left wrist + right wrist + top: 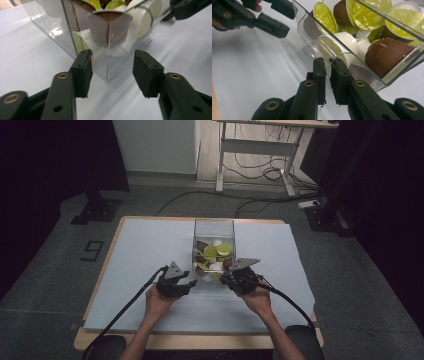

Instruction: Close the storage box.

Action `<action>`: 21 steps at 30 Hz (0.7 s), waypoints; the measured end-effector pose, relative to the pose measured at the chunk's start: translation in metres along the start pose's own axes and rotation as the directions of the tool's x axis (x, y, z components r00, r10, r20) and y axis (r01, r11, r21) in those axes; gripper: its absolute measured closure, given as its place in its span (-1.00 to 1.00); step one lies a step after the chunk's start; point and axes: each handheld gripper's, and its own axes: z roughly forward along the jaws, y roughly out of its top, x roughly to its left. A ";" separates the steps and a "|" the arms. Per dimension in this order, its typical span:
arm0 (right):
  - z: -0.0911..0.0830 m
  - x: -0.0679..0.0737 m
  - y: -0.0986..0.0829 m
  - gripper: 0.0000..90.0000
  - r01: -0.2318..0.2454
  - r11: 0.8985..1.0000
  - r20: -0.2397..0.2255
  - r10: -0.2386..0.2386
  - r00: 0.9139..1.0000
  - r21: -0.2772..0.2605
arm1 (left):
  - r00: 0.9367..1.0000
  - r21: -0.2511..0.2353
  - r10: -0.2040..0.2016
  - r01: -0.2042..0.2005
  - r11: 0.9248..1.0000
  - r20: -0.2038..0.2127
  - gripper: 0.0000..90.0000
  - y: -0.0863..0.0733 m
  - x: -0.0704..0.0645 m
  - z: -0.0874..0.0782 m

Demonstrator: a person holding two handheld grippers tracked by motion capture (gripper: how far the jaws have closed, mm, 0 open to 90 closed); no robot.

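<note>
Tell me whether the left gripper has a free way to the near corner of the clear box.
Probably yes. The left gripper is open, its jaws either side of the clear box's near corner, with only bare white sheet between. The right gripper is at another wall.

Dim room, grey carpeted floor (45, 285), white-covered wooden surface (145, 245), pale wall panel (152, 145) behind, white-legged desk (260, 145) with loose black cables (260, 170) beneath, dark curtains (45, 160) at both sides

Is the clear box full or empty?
Partly full: the clear box holds coffee capsules piled in its lower part; its upper part looks empty.
</note>
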 end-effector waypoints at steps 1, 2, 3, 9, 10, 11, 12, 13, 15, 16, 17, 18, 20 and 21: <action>0.000 0.000 0.000 0.81 -0.001 1.000 0.002 0.001 1.000 0.001 | 1.000 0.004 -0.003 0.003 1.000 0.002 0.06 -0.001 0.000 0.001; 0.000 0.000 0.001 0.81 0.000 1.000 0.005 0.000 1.000 0.001 | 1.000 0.009 -0.006 0.006 1.000 0.007 0.02 -0.002 0.000 0.002; 0.001 0.000 0.001 0.81 0.000 1.000 0.009 0.000 1.000 0.003 | 1.000 0.017 -0.005 0.005 1.000 0.010 -0.03 -0.003 0.000 0.003; 0.003 -0.002 0.003 0.81 -0.005 1.000 0.028 0.005 1.000 0.003 | 1.000 0.050 -0.009 0.009 0.999 0.013 -0.33 -0.007 0.000 0.006; 0.004 -0.003 0.004 0.81 -0.010 1.000 0.031 0.010 0.999 0.003 | 1.000 0.055 -0.011 0.010 0.998 0.015 -0.41 -0.008 0.000 0.006; 0.004 -0.003 0.004 0.81 -0.009 1.000 0.032 0.009 0.999 0.004 | 1.000 0.055 -0.016 0.015 0.998 0.016 -0.45 -0.008 0.000 0.006; 0.004 -0.004 0.004 0.81 -0.009 1.000 0.032 0.008 0.999 0.004 | 1.000 0.062 -0.022 0.020 0.998 0.022 -0.51 -0.009 0.000 0.006; 0.005 -0.004 0.004 0.81 -0.008 1.000 0.033 0.008 0.999 0.003 | 0.999 0.069 -0.028 0.026 0.997 0.026 -0.59 -0.010 0.001 0.006; 0.005 -0.005 0.005 0.81 -0.008 1.000 0.038 0.008 0.999 0.005 | 0.999 0.077 -0.038 0.036 0.996 0.029 -0.67 -0.012 0.001 0.006; 0.006 -0.005 0.005 0.81 -0.010 1.000 0.041 0.010 0.999 0.005 | 0.999 0.083 -0.041 0.038 0.996 0.034 -0.69 -0.013 0.001 0.006; 0.006 -0.005 0.005 0.81 -0.012 1.000 0.043 0.012 0.999 0.003 | 0.998 0.088 -0.044 0.040 0.995 0.035 -0.69 -0.014 0.000 0.006; 0.006 -0.006 0.006 0.81 -0.012 1.000 0.046 0.012 0.999 0.004 | 0.998 0.092 -0.043 0.039 0.995 0.036 -0.71 -0.015 0.000 0.006; 0.007 -0.007 0.006 0.81 -0.015 1.000 0.051 0.015 0.999 0.002 | 0.999 0.099 -0.039 0.035 0.994 0.035 -0.78 -0.017 -0.001 0.005; 0.008 -0.008 0.006 0.81 -0.017 1.000 0.050 0.017 0.999 0.002 | 0.999 0.106 -0.036 0.033 0.994 0.033 -0.82 -0.018 -0.001 0.004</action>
